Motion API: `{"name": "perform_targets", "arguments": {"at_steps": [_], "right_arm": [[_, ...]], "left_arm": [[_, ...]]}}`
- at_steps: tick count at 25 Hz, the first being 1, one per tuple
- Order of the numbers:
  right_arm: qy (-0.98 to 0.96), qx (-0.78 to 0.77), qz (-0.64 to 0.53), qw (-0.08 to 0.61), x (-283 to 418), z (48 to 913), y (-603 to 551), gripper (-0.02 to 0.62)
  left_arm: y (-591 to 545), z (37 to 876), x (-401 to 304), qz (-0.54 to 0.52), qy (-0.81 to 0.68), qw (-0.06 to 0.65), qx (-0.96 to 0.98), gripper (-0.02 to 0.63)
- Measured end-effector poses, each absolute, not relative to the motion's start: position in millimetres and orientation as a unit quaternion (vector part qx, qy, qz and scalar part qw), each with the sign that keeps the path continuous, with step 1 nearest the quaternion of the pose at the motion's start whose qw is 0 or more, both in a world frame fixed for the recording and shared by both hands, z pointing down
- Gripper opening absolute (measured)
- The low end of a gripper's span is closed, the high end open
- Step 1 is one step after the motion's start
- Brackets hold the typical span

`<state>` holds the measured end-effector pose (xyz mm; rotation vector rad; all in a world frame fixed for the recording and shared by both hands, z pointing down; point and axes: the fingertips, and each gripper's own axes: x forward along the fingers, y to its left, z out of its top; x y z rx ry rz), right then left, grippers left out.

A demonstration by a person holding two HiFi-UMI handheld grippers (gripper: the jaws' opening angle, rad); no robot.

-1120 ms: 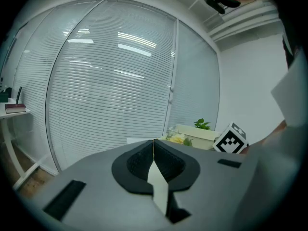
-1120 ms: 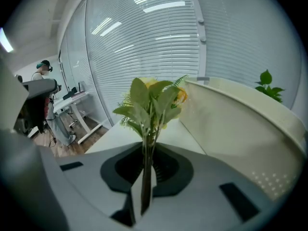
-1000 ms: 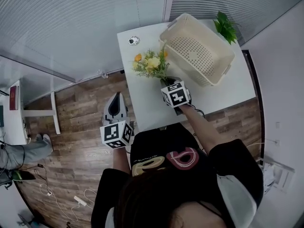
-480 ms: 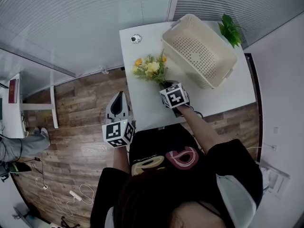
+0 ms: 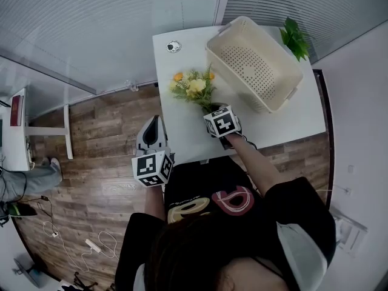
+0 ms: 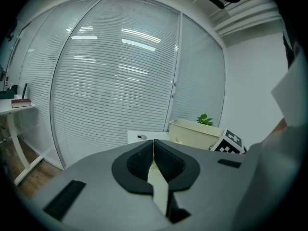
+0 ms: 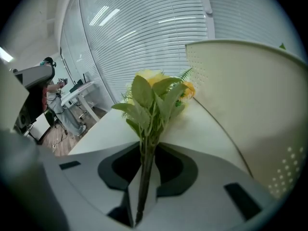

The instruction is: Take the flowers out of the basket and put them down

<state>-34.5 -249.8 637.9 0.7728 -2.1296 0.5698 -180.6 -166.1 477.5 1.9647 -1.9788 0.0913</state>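
Observation:
A small bouquet of yellow and orange flowers (image 5: 193, 86) lies on the white table (image 5: 182, 135), just left of the cream perforated basket (image 5: 242, 22), which has nothing in it. My right gripper (image 5: 210, 105) is at the stem end. In the right gripper view the green stems (image 7: 144, 167) run between the jaws of this gripper (image 7: 144, 163); they are opening, with a little gap beside the stems. The blooms (image 7: 155, 93) point away, beside the basket wall (image 7: 250, 105). My left gripper (image 5: 154, 122) hangs over the floor left of the table, shut and holding nothing (image 6: 153, 146).
A green potted plant (image 5: 294, 36) stands at the table's far right corner behind the basket. A small round object (image 5: 174, 47) lies at the far left corner. Wooden floor (image 5: 103, 132) lies left of the table. A desk (image 5: 18, 138) and cables are further left.
The right gripper and the bouquet have stayed almost in place on the table beside the basket. The left gripper has barely drifted.

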Motion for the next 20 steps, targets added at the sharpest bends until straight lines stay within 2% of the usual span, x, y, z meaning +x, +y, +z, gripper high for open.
{"name": "perform_targets", "arguments": {"at_steps": [6, 11, 20], "right_arm": [[-0.843, 0.284, 0.243, 0.387, -32, 640, -243, 0.162], [-0.855, 0.254, 0.271, 0.362, -33, 635, -233, 0.256], [-0.868, 0.258, 0.285, 0.314, -23, 607, -226, 0.320]], "left_arm": [[-165, 476, -179, 0.031, -0.705, 0.173, 0.687, 0.018], [-166, 478, -174, 0.032, -0.705, 0.174, 0.687, 0.018], [-172, 479, -152, 0.025, -0.692, 0.176, 0.700, 0.018]]}}
